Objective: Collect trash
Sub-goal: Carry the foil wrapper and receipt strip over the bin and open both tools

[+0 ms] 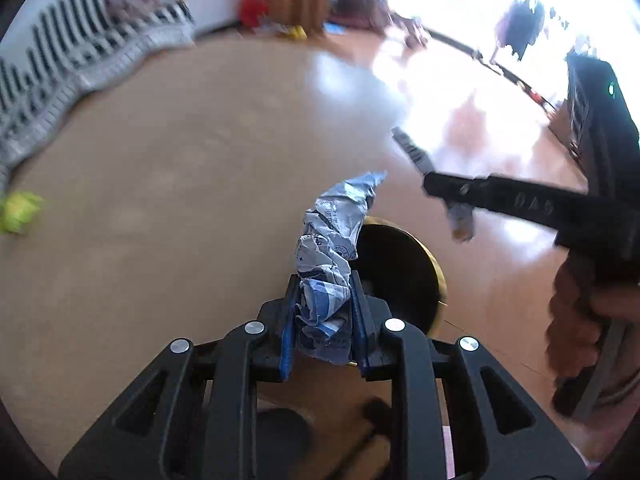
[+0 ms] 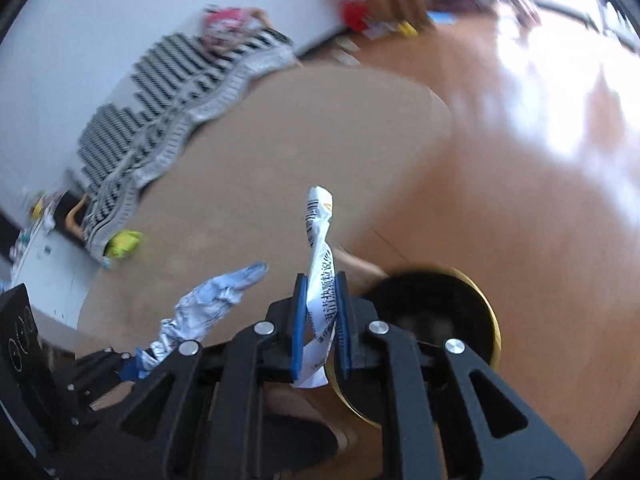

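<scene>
My left gripper (image 1: pixel 324 312) is shut on a crumpled blue and white wrapper (image 1: pixel 332 248), held beside the rim of a round bin with a gold rim and black inside (image 1: pixel 400 268). My right gripper (image 2: pixel 322 312) is shut on a twisted white wrapper with a barcode (image 2: pixel 318 248), held just left of the same bin (image 2: pixel 436 312). The right gripper also shows in the left wrist view (image 1: pixel 448 196), above the bin, with its wrapper (image 1: pixel 416 156). The left gripper's wrapper shows in the right wrist view (image 2: pixel 212 304). A crumpled yellow-green wrapper (image 1: pixel 18 212) lies on the round brown table (image 1: pixel 180 160).
A black and white striped cloth (image 1: pixel 72 52) drapes over the table's far edge. The yellow-green wrapper (image 2: pixel 124 244) lies next to it. The shiny wooden floor (image 2: pixel 540 160) is to the right, with toys and furniture at the far wall.
</scene>
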The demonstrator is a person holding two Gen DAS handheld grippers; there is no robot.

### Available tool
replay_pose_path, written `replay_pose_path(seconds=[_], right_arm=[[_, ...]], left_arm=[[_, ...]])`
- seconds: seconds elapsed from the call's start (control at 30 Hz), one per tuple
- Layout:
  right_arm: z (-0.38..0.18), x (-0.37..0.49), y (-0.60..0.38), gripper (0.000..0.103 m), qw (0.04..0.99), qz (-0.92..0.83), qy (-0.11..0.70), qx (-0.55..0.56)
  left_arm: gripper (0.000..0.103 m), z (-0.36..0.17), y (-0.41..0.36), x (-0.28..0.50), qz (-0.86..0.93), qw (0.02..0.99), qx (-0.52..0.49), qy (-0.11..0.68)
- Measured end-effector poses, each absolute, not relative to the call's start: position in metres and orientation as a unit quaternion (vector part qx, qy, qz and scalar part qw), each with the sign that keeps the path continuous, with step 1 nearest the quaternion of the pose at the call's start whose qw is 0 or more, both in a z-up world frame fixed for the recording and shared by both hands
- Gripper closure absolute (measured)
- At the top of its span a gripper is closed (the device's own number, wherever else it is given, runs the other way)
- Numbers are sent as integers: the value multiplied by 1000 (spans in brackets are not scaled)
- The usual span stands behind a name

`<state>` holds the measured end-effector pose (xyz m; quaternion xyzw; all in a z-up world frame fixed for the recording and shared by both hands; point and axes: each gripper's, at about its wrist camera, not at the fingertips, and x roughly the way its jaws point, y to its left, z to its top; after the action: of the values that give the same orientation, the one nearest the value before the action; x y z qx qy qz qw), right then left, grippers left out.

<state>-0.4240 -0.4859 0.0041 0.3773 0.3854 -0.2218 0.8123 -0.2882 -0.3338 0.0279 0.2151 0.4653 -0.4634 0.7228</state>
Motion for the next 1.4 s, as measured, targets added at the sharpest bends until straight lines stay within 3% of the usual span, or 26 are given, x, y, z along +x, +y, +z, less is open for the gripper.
replay_pose_path(seconds=[0.27, 0.67, 0.73, 0.77, 0.8, 0.87, 0.93, 0.97, 1.0, 1.2, 1.4], right_arm=[[-103, -464, -520, 89, 739, -243, 446, 443], [-123, -456, -532, 89, 713, -236, 451, 482], [-129, -455, -536, 89, 694, -228, 457, 507], [-131, -457, -539, 83, 687, -231, 452, 521], [-131, -460, -542, 56, 680, -240, 449, 528], [-119, -468, -549, 18, 690, -259, 424, 526], [-103, -470, -553, 15, 705, -287, 417, 497], [-93, -470, -555, 7, 711, -308, 418, 475], [-82, -468, -556, 6, 718, -323, 419, 452], [-19, -430, -539, 6, 792, -315, 372, 367], [58, -303, -468, 6, 872, -195, 359, 271]], left_arm=[[81, -74, -391, -319, -448, 667, 276, 527], [80, -97, -406, -320, -443, 651, 299, 540], [69, -99, -409, -322, -443, 652, 308, 532], [39, -98, -410, -324, -443, 655, 310, 527], [12, -94, -409, -326, -448, 665, 303, 515], [9, -82, -404, -329, -462, 675, 292, 496], [8, -67, -401, -328, -469, 676, 290, 489], [8, -59, -398, -326, -472, 678, 287, 484], [7, -50, -393, -323, -477, 682, 282, 477], [6, 46, -316, -270, -447, 772, 211, 401], [6, 106, -184, -168, -337, 850, 113, 388]])
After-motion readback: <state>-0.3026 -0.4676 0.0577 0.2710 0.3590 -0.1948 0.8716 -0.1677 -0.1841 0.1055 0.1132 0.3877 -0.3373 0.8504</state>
